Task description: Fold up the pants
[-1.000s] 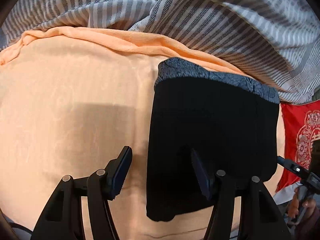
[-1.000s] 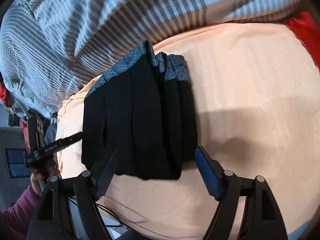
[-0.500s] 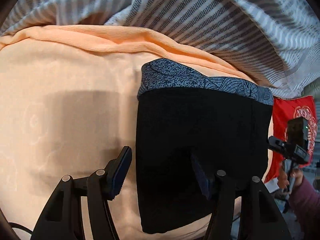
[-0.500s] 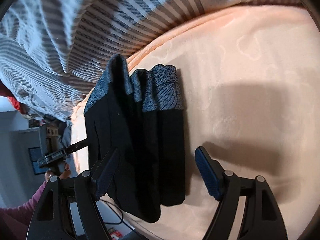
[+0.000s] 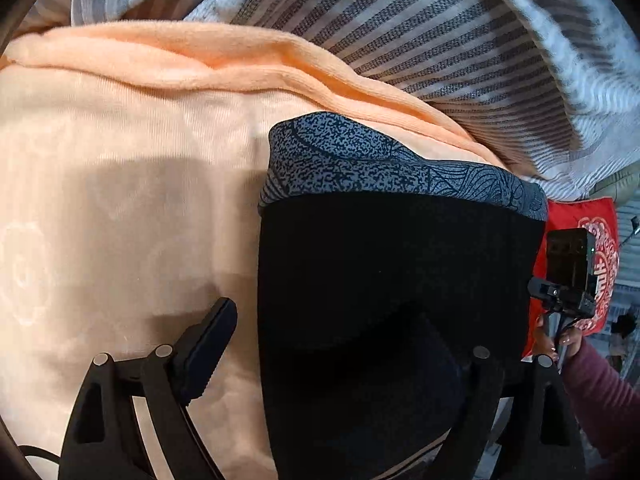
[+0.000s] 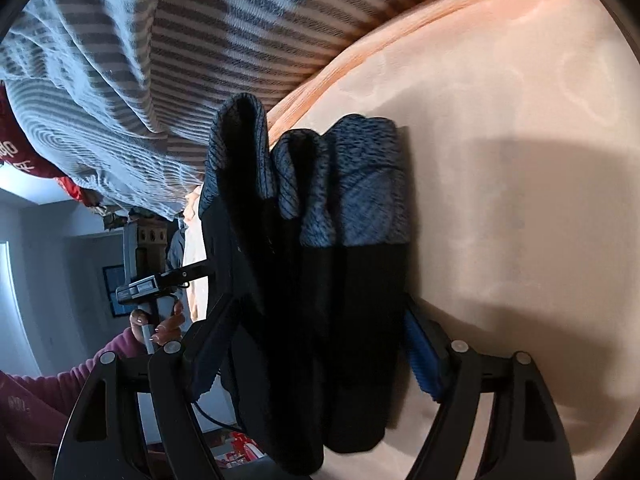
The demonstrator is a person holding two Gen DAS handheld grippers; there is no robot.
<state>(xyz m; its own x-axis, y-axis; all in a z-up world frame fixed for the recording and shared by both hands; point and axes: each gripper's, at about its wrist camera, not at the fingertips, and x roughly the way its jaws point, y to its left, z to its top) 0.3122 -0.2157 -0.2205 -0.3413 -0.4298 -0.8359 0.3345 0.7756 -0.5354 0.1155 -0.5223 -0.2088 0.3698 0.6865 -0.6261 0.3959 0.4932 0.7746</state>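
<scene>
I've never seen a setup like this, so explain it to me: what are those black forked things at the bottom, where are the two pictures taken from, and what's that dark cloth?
Each picture comes from a fisheye camera on a hand-held claw, looking along its two fingers. The forks are those fingers. The left claw and right claw both stand open around the folded black pants, whose patterned blue-grey waistband shows at the far end. The pants lie on a peach blanket, with a striped grey blanket bunched behind. The person's hand holds the other claw's handle.
</scene>
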